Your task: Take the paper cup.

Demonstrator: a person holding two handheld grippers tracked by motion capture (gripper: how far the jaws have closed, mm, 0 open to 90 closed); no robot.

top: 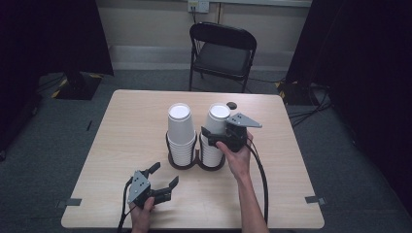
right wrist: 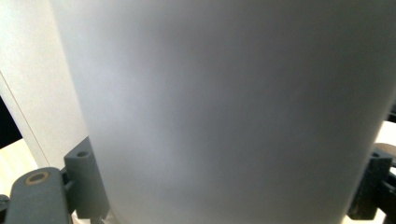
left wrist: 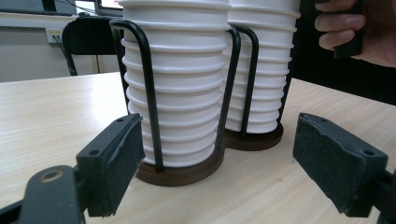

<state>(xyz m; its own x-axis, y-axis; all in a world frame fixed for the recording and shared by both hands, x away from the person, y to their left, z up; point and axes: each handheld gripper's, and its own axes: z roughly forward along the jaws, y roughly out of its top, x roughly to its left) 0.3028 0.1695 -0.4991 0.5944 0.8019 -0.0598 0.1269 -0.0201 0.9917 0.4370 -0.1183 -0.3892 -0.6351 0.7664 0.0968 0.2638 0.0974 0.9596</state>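
Two stacks of white paper cups stand mid-table in a black wire twin holder (top: 182, 164) with round brown bases. My right gripper (top: 214, 135) reaches in from the right, its jaws on either side of the top cup (top: 218, 115) of the right stack. In the right gripper view the cup's wall (right wrist: 233, 93) spans the whole gap and meets both pads (right wrist: 86, 182). My left gripper (top: 164, 174) rests low near the table's front left, open and holding nothing. It points at the left stack (left wrist: 177, 84), with the right stack (left wrist: 266, 70) behind.
The light wooden table (top: 136, 126) has bare room left and right of the holder. A small dark round object (top: 231, 105) lies behind the right stack. A black folding chair (top: 221, 53) stands beyond the far edge. The right gripper's cable (top: 262, 174) trails along the forearm.
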